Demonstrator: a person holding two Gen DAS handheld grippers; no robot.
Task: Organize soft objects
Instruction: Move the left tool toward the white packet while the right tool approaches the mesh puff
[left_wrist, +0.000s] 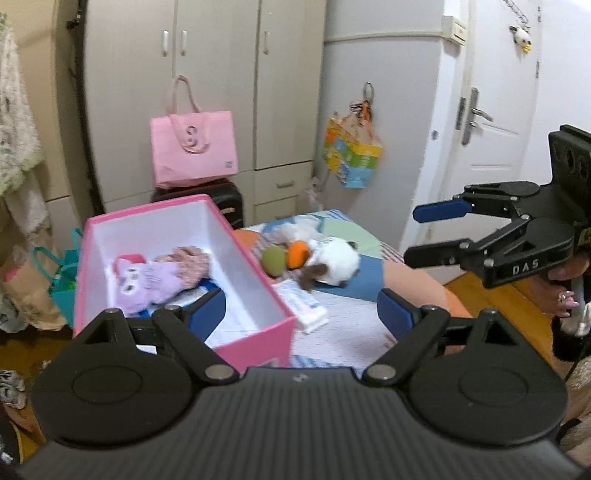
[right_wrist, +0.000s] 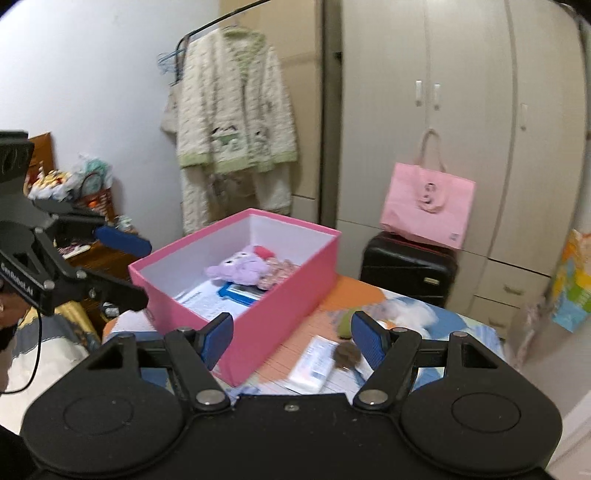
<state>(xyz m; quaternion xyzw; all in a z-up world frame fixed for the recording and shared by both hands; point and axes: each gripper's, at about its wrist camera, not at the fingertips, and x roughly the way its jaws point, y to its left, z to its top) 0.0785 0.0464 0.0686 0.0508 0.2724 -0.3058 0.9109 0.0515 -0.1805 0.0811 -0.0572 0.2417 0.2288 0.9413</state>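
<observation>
Wardrobe (right_wrist: 461, 110) fills the back wall, black suitcase (right_wrist: 408, 267) at its foot with a pink tote bag (right_wrist: 428, 201) on top. Patchwork bed cover (left_wrist: 343, 314) carries the pink box (left_wrist: 177, 273), open-topped, white inside. In the box: purple plush (left_wrist: 138, 282) and a floral soft item (left_wrist: 190, 264) touching it, both lying on papers. On the cover right of the box: white plush (left_wrist: 338, 258), orange and green soft toys (left_wrist: 286, 256) bunched together, and a flat white packet (left_wrist: 304, 308) just beside the box wall. Left gripper (left_wrist: 299, 312) jaws spread, nothing between them. Right gripper (right_wrist: 291, 338) jaws spread, empty too.
</observation>
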